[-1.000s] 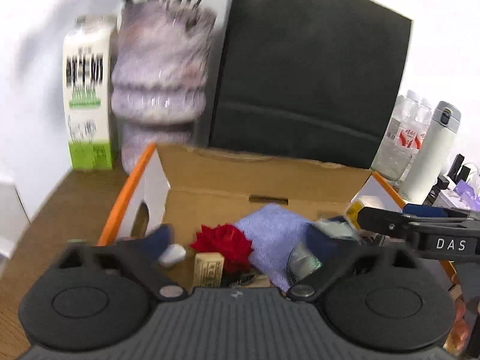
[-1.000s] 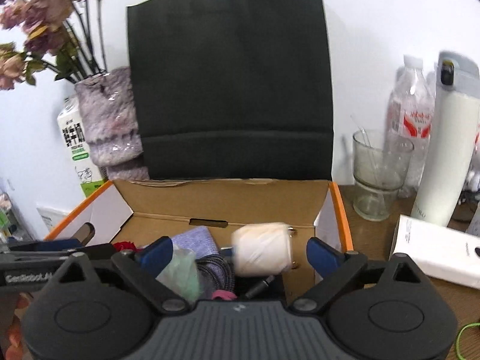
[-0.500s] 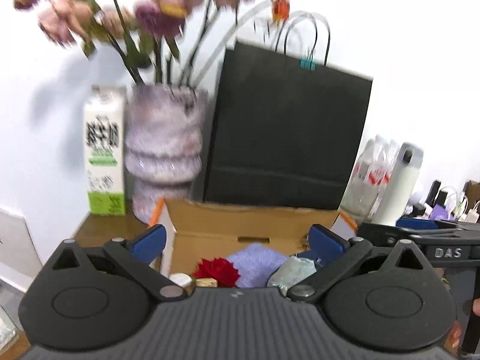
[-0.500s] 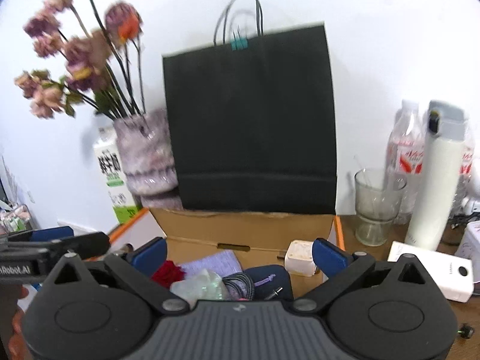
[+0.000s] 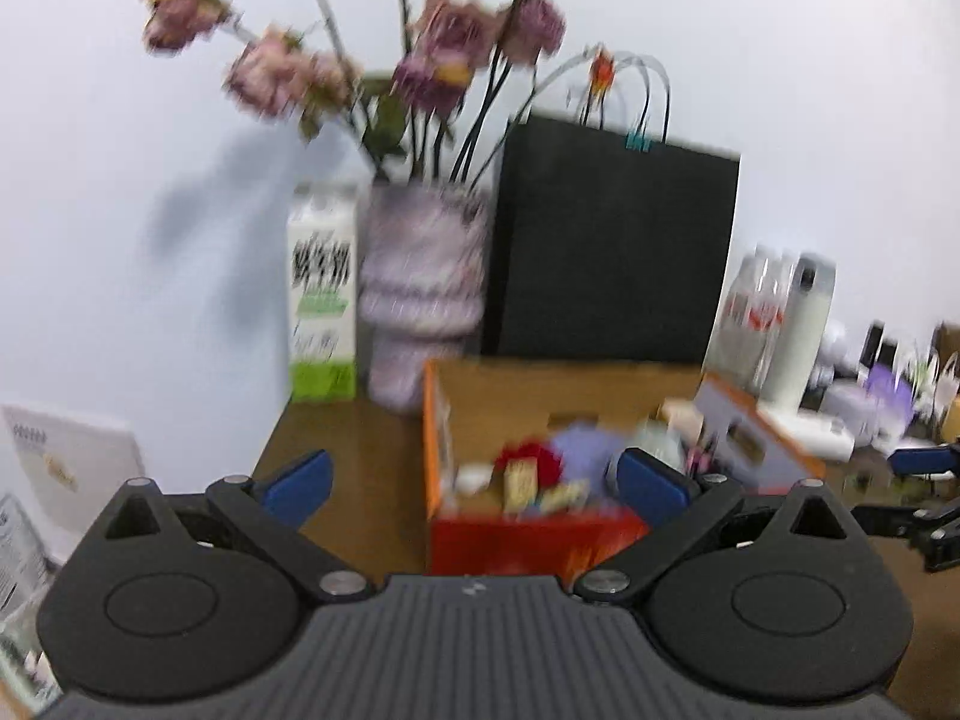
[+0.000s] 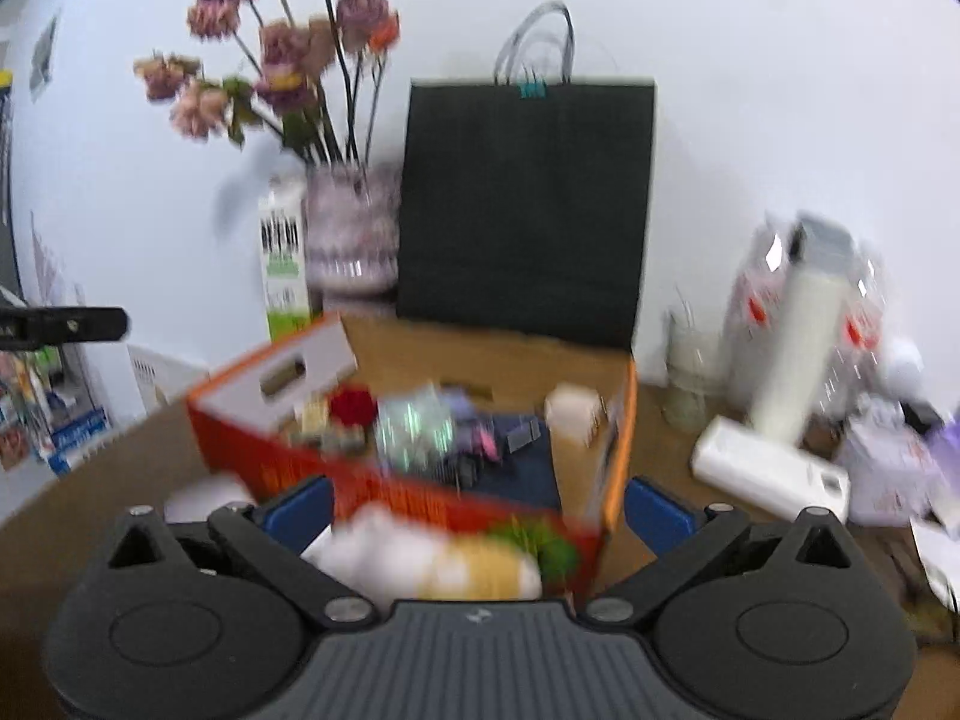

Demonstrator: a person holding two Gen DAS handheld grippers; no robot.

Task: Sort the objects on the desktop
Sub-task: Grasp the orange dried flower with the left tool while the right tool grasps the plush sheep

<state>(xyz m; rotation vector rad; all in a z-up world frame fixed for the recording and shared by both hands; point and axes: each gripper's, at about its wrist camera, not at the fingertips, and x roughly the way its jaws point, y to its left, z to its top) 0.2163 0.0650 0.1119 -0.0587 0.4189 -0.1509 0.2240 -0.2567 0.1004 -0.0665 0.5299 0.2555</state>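
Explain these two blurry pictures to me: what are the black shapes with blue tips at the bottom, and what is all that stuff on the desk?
There is no robot here. A person holds a hand tool in each hand, and each tool has two fingers and its own wide-angle camera looking forward along them. One picture comes from the left gripper, the other from the right gripper. The black shapes are the tools' bodies; the blue tips are the fingers, spread wide in both views, with nothing held between them.

On the wooden desk stands an open orange cardboard box filled with small things, among them a red flower. Behind it are a black paper bag, a vase of dried flowers, a milk carton and a white flask. Something soft, white and yellow, lies near the right gripper, too blurred to name.
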